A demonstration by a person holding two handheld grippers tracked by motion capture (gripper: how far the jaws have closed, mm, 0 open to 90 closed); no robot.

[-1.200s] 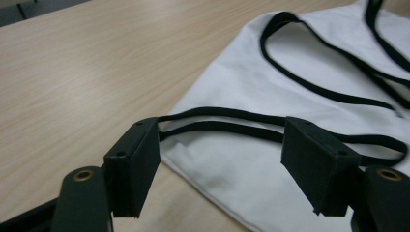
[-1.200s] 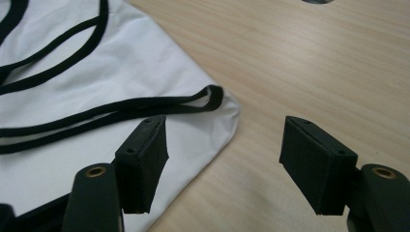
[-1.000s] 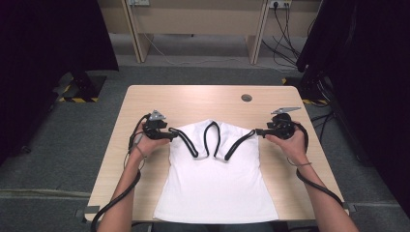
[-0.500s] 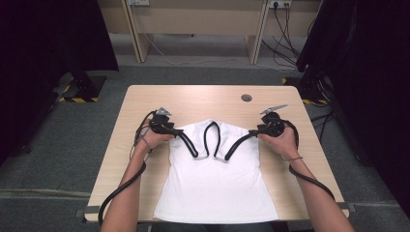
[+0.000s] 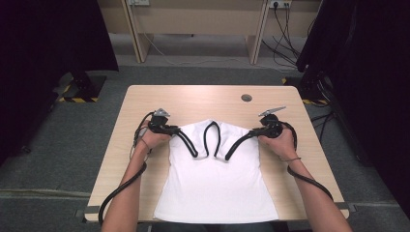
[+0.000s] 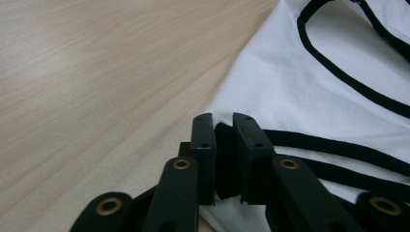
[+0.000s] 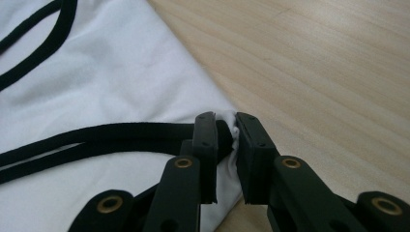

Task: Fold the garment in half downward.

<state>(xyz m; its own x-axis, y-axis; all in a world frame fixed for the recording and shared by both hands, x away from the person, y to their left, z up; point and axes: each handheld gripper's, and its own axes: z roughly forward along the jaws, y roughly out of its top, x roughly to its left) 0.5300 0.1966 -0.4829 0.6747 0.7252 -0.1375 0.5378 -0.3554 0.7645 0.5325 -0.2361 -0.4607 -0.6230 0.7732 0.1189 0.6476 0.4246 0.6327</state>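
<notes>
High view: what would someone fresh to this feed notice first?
A white top with black trim lies flat in the middle of the wooden table, hem toward the person. The left gripper and the right gripper have just closed, each pinching a shoulder corner of the top at its far end, with black-trimmed fabric bunched between the jaws.

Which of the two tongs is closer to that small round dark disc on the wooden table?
Right. The right tongs sit just below the small round dark disc; the left tongs are across the white shirt.
</notes>
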